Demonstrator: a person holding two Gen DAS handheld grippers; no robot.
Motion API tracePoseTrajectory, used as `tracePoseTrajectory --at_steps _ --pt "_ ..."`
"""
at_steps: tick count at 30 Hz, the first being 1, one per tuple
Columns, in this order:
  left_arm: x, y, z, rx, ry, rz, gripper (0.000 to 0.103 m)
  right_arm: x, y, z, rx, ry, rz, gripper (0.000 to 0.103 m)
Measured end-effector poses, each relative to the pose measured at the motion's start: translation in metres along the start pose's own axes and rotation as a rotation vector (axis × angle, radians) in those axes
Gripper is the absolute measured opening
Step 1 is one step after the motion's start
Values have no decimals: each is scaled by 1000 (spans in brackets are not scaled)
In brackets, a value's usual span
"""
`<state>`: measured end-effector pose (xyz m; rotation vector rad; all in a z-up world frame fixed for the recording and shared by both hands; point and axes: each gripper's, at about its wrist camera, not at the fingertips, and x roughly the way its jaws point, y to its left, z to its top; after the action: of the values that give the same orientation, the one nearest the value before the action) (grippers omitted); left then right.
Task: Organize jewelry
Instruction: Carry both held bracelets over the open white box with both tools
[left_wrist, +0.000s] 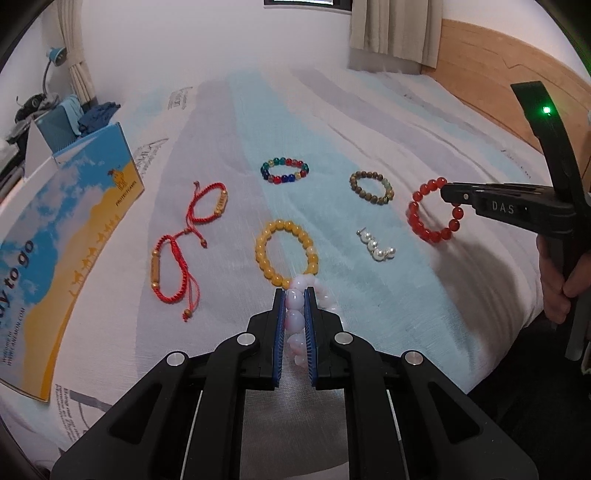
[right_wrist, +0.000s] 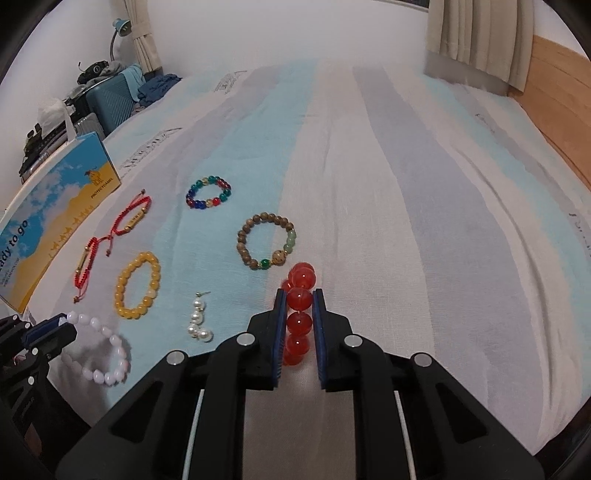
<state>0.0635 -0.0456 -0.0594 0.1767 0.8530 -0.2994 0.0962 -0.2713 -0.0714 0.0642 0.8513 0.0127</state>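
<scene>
I have a bracelet in each gripper, lifted clear of the bed, so the step in hand is carrying both away from the spread. The left gripper is clamped on the pale pink bead bracelet, its beads lined up between the blue fingers; from the right wrist view the rest of that loop hangs free below them. The right gripper holds the red bead bracelet the same way, its fingers narrow around glossy round beads, the loop dangling in the left wrist view.

Next I judge I need a destination. The printed box at the left edge of the bed looks the likely place, though I cannot see an open compartment. The carry calls for a steady hand, since both loops swing freely.

Lying on the striped sheet are the yellow bead bracelet, two red cord bracelets, the multicolour bead bracelet, the brown wooden bead bracelet and a pearl earring, all apart from one another.
</scene>
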Motion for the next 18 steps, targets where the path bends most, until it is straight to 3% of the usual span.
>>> tracePoseTrajectory --at_steps 18 --pt "-25 12 19 -17 -14 56 9 -35 15 11 -9 -38 -24 13"
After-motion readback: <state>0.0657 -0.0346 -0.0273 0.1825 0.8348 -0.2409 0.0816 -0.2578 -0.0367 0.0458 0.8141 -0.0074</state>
